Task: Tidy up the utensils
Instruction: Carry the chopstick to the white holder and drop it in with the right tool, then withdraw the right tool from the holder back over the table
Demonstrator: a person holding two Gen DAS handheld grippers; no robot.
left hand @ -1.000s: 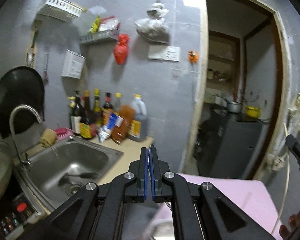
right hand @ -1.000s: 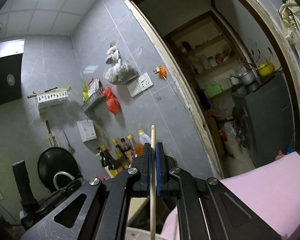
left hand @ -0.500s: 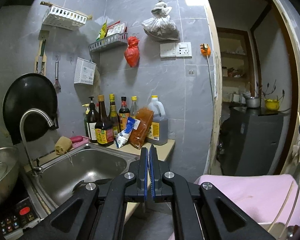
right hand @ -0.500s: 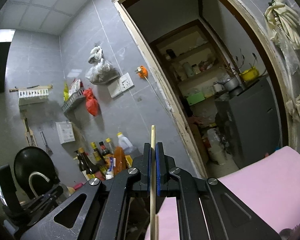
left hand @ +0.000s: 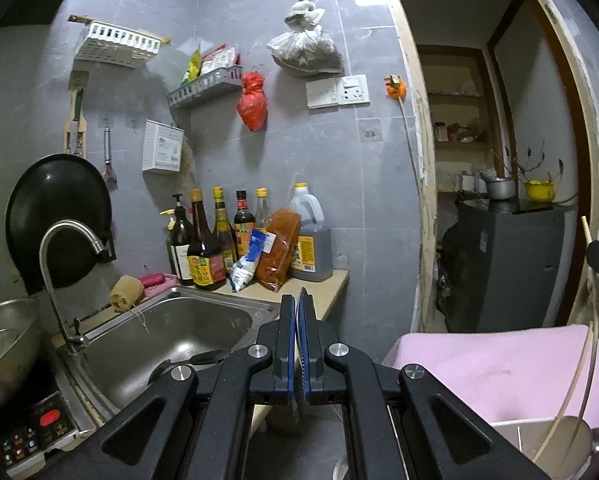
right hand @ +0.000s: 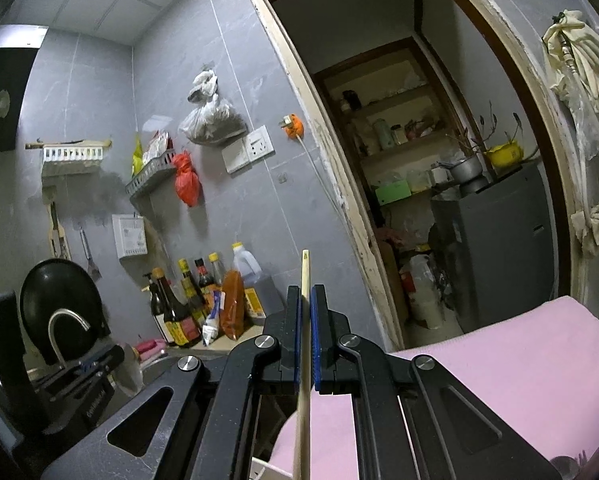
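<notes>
While right claw [right hand: 306, 304] clamps chopstick [right hand: 304, 364], doorway [right hand: 431, 184] gapes.

Closed left gripper [left hand: 298, 344] above sink [left hand: 171, 332]

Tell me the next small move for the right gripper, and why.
Probably lower it further toward the white container beside the pink cloth. The right gripper is shut on a wooden chopstick, whose lower end hangs near that container, so release would come after.

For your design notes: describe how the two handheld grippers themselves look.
Both the left gripper and right gripper are matte black, with angular linkage arms, triangular cut-outs and round silver pivot bolts. Each has two flat black fingers lined with blue pads. No cables or sleeves show.
</notes>
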